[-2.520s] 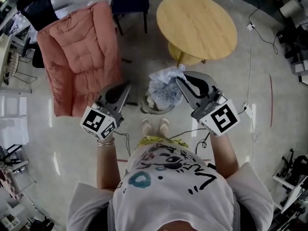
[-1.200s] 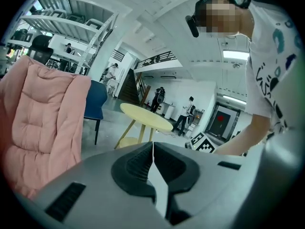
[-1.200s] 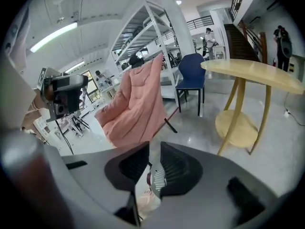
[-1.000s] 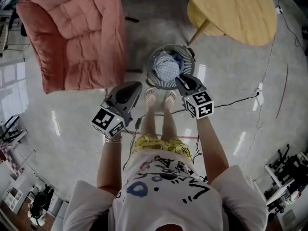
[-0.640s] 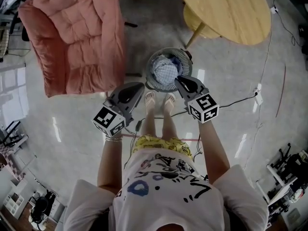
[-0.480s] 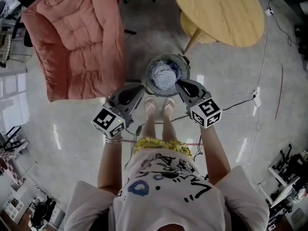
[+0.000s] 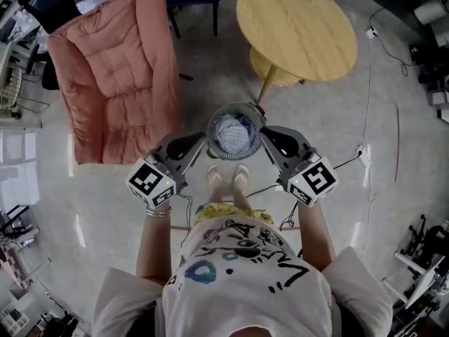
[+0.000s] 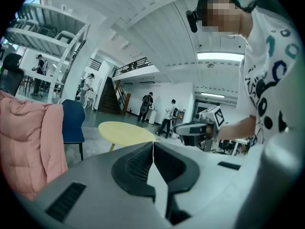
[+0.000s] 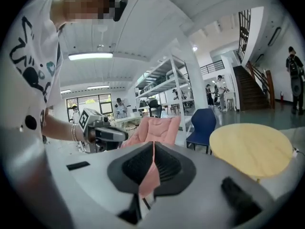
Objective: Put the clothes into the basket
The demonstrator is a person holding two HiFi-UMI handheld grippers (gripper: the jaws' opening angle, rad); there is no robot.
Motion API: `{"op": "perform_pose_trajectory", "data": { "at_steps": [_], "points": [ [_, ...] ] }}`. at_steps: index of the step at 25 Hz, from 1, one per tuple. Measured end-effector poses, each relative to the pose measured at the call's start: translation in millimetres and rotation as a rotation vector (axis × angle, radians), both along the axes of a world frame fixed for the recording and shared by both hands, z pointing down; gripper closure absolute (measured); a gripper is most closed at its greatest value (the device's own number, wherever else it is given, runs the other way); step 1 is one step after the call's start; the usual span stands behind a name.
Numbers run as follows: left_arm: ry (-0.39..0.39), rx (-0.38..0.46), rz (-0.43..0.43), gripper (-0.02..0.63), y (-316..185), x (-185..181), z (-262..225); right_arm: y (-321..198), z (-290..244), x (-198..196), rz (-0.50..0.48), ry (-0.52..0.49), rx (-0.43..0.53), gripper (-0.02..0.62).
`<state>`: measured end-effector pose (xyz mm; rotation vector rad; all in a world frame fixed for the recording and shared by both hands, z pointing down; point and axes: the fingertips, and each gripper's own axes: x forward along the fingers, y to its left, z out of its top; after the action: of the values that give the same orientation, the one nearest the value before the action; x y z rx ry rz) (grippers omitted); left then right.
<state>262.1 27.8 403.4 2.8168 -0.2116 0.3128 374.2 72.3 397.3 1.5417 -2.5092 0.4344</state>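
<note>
**A:** Where are the clothes?

**B:** In the basket. They are a soft, crumpled heap, white and blue, with tiny checks.

**A:** What is the basket like?

**B:** It is round and grey, with thin ribs all around its wall. It stands on the shiny pale floor, just in front of the person's feet.

**A:** And the two tools?

**B:** The left gripper and the right gripper are hard grey plastic with black ribbed pads. They are held in the air, one at each side of the basket. The left jaws are pressed together with nothing between them. The right jaws have just been closing, and now they touch too, with nothing between them.

**A:** Are there any words to read?

**B:** No real words. Each gripper has a cube with black and white square marks. The white shirt has black scribbles and blue rings, but I cannot read them.

**A:** What else is there?

**B:** A round table of smooth, pale wood. Near it is a puffy pink chair stitched into squares.
</note>
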Motion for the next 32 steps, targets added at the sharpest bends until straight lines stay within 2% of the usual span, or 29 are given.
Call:
{"op": "perform_pose_trajectory", "data": {
  "at_steps": [7, 15, 20, 32],
  "points": [
    [0.06, 0.069, 0.018, 0.588, 24, -2, -51, 26, -69, -15, -0.042, 0.024, 0.123, 0.565],
    [0.083, 0.155, 0.076, 0.588, 38, 0, -87, 36, -103, -20, -0.035, 0.094, 0.198, 0.568],
    [0.098, 0.165, 0.089, 0.588, 38, 3, -100, 34, -115, -17, -0.012, 0.126, 0.218, 0.568],
    [0.117, 0.181, 0.094, 0.588, 43, 18, -109, 43, -121, -6, 0.017, 0.127, 0.228, 0.568]
  ]
}}
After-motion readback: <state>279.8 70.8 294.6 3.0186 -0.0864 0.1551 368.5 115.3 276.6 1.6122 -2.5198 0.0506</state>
